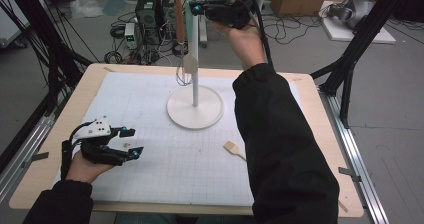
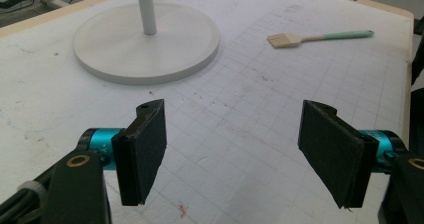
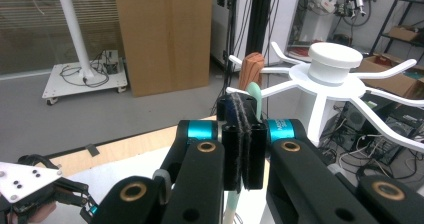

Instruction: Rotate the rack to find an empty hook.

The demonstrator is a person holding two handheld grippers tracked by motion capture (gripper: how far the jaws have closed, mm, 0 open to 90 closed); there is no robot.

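While my right gripper (image 3: 243, 149) pinches the pale green utensil handle (image 3: 254, 96) at centre frame, beside the white hook rack (image 3: 334, 64), it seems light, stiff, slim; best gripped mid-handle. Lower left in the high view, my left gripper (image 1: 131, 141) rests spread, holding nothing.

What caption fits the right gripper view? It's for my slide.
Right gripper shut on a mint utensil handle beside the white rack.
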